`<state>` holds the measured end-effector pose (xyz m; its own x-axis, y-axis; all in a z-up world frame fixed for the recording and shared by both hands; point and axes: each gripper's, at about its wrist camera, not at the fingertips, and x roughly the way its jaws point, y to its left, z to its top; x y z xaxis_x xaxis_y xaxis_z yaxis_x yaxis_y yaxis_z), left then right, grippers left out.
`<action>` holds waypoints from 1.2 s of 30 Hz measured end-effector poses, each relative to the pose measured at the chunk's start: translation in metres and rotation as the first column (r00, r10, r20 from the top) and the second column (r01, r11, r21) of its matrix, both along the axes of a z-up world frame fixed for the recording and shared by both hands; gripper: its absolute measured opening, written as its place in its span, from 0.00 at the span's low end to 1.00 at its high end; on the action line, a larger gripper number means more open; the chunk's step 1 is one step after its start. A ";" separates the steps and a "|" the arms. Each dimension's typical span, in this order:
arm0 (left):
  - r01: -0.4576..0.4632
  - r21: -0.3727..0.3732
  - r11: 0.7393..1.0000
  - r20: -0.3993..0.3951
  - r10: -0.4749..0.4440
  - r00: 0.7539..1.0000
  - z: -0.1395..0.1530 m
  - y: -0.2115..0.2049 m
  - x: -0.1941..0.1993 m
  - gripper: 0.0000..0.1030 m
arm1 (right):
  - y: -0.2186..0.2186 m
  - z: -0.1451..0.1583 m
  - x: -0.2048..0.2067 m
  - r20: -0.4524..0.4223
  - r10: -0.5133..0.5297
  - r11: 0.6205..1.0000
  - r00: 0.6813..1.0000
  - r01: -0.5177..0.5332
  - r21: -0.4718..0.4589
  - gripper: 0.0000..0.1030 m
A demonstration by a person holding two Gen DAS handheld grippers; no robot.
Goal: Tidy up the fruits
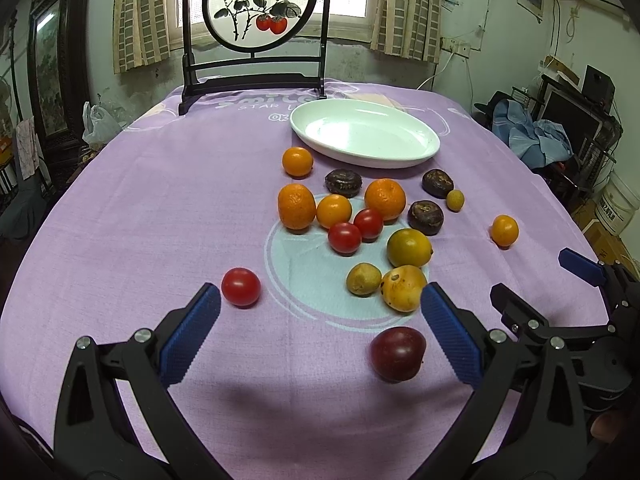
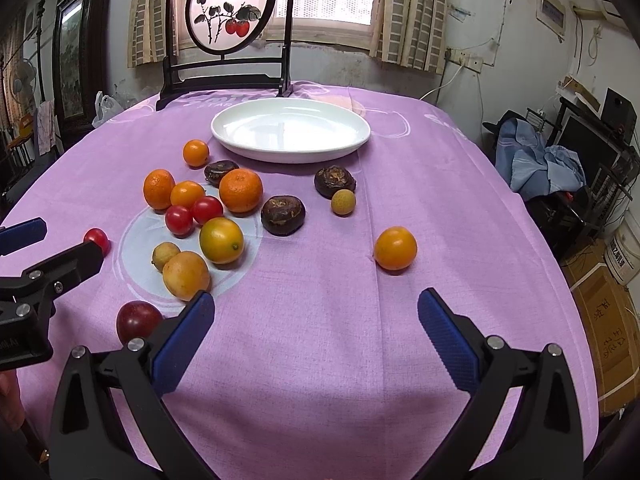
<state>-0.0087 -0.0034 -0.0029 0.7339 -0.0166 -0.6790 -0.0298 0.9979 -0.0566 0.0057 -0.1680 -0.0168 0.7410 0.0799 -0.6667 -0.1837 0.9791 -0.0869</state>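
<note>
Left wrist view: left gripper (image 1: 320,320) spread wide, empty, above purple tablecloth (image 1: 160,200); fruits (image 1: 360,224) clustered ahead, near an empty white plate (image 1: 416,152); dark plum (image 1: 397,354) between its fingers.

Right wrist view: right gripper (image 2: 316,326) spread, empty; lone orange fruit (image 2: 395,248) ahead, apart from the cluster.

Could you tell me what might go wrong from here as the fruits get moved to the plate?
The cherry tomatoes touch each other, so gripping one may roll the other. The lone orange fruit lies apart toward the tablecloth's right edge and may roll off if nudged. Both grippers, left and right, are open.
</note>
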 end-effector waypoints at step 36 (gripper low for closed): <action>0.169 0.009 0.986 -0.145 -0.166 0.975 -0.034 -0.039 0.005 0.83 | -0.052 -0.008 0.002 -0.039 -0.050 0.998 0.998 0.051 0.034 0.99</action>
<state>-0.0037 -0.0428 -0.0372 0.6167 -0.1155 -0.7787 0.1314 0.9904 -0.0428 0.0075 -0.2203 -0.0250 0.7190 0.0666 -0.6918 -0.1365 0.9895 -0.0467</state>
